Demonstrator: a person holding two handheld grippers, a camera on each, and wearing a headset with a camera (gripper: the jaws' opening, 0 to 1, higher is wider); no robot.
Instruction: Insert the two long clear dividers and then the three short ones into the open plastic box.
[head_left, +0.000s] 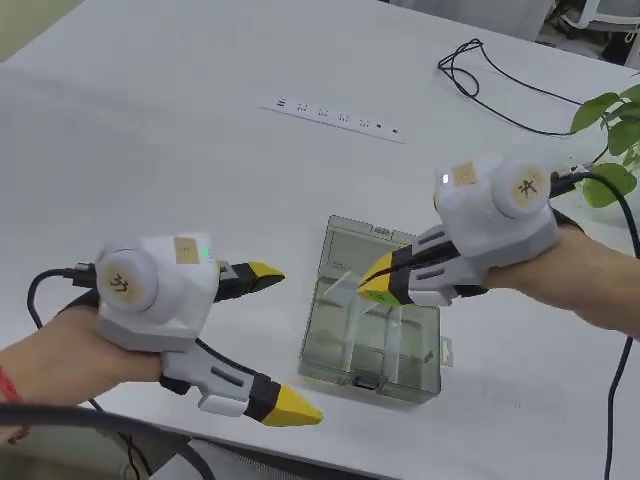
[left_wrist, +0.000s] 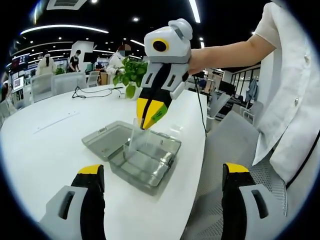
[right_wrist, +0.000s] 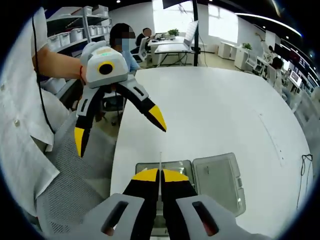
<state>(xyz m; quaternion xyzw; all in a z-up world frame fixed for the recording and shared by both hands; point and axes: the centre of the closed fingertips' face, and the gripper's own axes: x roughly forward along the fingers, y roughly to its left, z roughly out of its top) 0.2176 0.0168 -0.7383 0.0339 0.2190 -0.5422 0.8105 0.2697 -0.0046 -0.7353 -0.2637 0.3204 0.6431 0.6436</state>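
The left gripper (head_left: 280, 340) is nearest, at the front edge of the white table (head_left: 150, 150), its black jaws with yellow wedge tips spread wide and holding nothing. Its body is smooth white plastic with a round cap.

Just beyond it, the open plastic box (head_left: 360, 375) sits flat on the tabletop. It is rectangular, of smoky grey-green translucent plastic with rounded corners, and its hinged lid (head_left: 365, 242) lies flat behind the base. Clear upright pieces show inside the base, but their number cannot be read.

Over the base, the right gripper (head_left: 378, 282) angles down with its jaws pressed together on a clear divider (left_wrist: 136, 137). This is a thin, glassy sheet that hangs from the yellow tips into the box. In the right gripper view it appears only as a fine edge line between the tips.

Farther back on the matte tabletop lie a slim white power strip (head_left: 335, 117) and a looped black cable (head_left: 480, 75). A leafy green plant (head_left: 610, 130) stands at the far right.
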